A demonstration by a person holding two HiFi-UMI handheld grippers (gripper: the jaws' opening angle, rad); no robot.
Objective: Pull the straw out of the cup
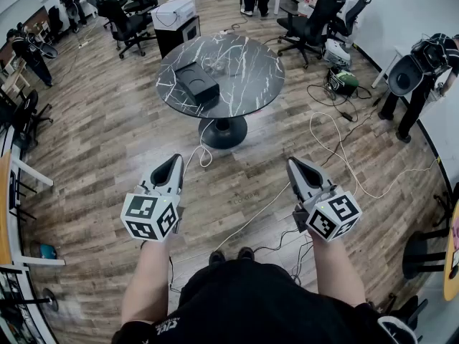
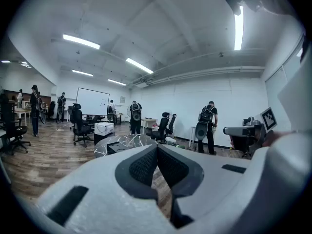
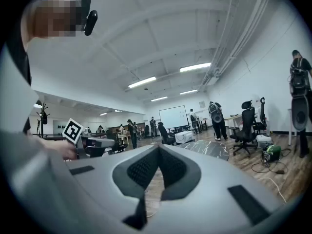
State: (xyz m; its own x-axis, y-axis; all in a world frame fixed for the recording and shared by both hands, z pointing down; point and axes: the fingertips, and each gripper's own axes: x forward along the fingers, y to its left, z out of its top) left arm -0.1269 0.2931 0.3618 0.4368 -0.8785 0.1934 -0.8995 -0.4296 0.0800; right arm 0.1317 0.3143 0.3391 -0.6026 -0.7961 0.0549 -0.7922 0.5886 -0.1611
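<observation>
- Both grippers are held low in the head view, out over the wood floor (image 1: 107, 142), well apart from the round marble surface (image 1: 247, 84) in the upper middle of the frame.
- The left gripper (image 1: 176, 158) sits lower left. Its own view shows the left gripper (image 2: 157, 147) with its jaws pressed together, tips meeting and nothing between them.
- Same deal on the other side. The right gripper (image 1: 292, 162) sits lower right, and its own view shows the right gripper (image 3: 158, 149) closed tight and empty too.
- The task's thing is up on that surface. What looks like a clear cup (image 1: 215, 63) stands near the far edge, just above a black box (image 1: 197, 83) that lies on the left half. The straw is too small for us to make out.
- From the left gripper view we get the same surface (image 2: 102, 147) just left of the jaws, with something clear and glassy (image 2: 127, 141) on top. In the right gripper view the surface (image 3: 207, 149) shows right of centre.
- White cables (image 1: 337, 156) snake over the floor between the surface and the right gripper.
- Office chairs (image 1: 308, 24) stand at the top of the head view, and a few people are around the edges of the room.
- A whiteboard (image 2: 92, 101) hangs on the back wall, left of centre in the left gripper view.
</observation>
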